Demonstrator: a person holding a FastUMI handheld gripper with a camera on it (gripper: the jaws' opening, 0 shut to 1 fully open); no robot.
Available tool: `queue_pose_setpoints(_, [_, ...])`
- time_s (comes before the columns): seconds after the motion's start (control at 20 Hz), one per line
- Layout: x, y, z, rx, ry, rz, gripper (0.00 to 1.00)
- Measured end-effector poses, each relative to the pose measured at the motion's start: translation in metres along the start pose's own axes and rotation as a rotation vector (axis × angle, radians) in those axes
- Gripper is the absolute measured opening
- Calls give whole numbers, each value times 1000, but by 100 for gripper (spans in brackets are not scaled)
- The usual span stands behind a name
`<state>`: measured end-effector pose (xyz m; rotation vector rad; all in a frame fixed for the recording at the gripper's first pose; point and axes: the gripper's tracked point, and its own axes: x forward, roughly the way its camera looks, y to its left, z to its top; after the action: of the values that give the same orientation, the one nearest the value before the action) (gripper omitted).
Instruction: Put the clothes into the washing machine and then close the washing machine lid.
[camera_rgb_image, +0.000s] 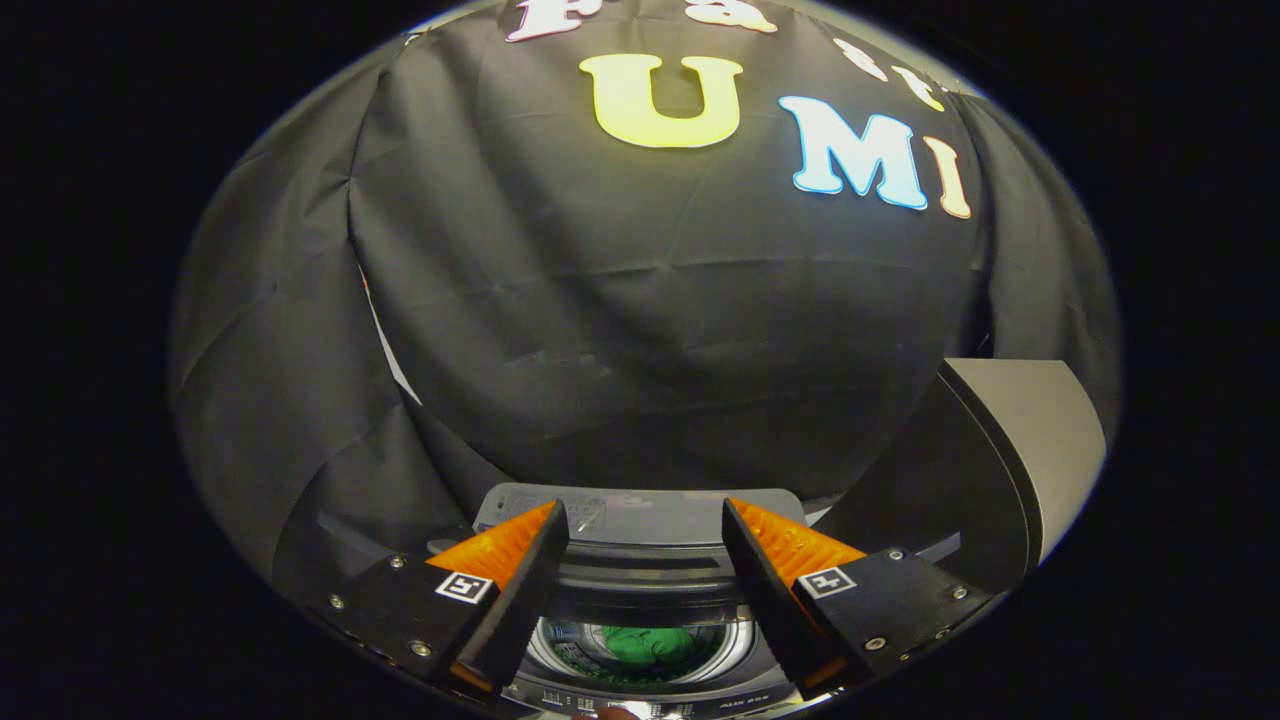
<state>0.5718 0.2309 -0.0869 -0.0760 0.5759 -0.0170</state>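
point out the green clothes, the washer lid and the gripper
green clothes (648, 645), gripper view, middle of the bundle in the drum
washer lid (1040, 440), gripper view, its raised grey face
gripper (645, 530), gripper view, open gap between fingertips

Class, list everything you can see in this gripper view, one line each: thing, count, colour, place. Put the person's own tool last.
Washing machine: one, grey, below and just ahead of the fingers, tub open.
Clothes: one bundle, green, lying inside the tub, seen through the gap between the fingers.
Lid: one, grey, raised upright to the right of the tub opening, beyond the right finger.
Booth wall: one, black cloth, behind the washing machine.
Gripper: one, fingers spread apart over the tub, holding nothing.
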Motion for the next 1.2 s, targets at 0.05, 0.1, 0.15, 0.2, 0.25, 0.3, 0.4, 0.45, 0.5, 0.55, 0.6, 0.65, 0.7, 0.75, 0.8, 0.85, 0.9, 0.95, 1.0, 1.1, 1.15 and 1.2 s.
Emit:
queue_pose_setpoints(0.05, [-2,0,-2,0,1,-2,95])
queue_pose_setpoints(0.1, [-3,0,-5,-1,1,-6,95])
queue_pose_setpoints(0.15, [-5,-1,-9,-1,5,-9,95])
queue_pose_setpoints(0.2, [-6,0,-13,0,7,-12,95])
queue_pose_setpoints(0.25, [-9,0,-18,2,10,-17,95])
queue_pose_setpoints(0.3, [-10,-1,-22,2,13,-21,95])
queue_pose_setpoints(0.4, [-13,3,-32,2,27,-20,95])
queue_pose_setpoints(0.45, [-14,6,-38,1,36,-14,95])
queue_pose_setpoints(0.5, [-16,9,-44,-4,44,-12,95])
queue_pose_setpoints(0.55, [-17,13,-48,-14,46,-13,95])
queue_pose_setpoints(0.6, [-19,16,-51,-22,45,-9,95])
queue_pose_setpoints(0.65, [-19,19,-53,-32,44,-6,95])
queue_pose_setpoints(0.7, [-20,22,-55,-43,44,-5,95])
queue_pose_setpoints(0.75, [-22,24,-57,-49,44,0,95])
queue_pose_setpoints(0.8, [-23,26,-58,-52,39,1,95])
queue_pose_setpoints(0.85, [-26,28,-57,-52,31,0,95])
queue_pose_setpoints(0.9, [-28,28,-56,-53,21,-1,95])
queue_pose_setpoints(0.95, [-30,28,-56,-52,13,-1,95])
queue_pose_setpoints(1.0, [-32,29,-56,-53,0,-3,95])
queue_pose_setpoints(1.1, [-43,28,-54,-65,-46,-9,95])
queue_pose_setpoints(1.15, [-50,23,-54,-77,-75,-25,95])
queue_pose_setpoints(1.2, [-60,15,-60,-100,-85,-50,95])
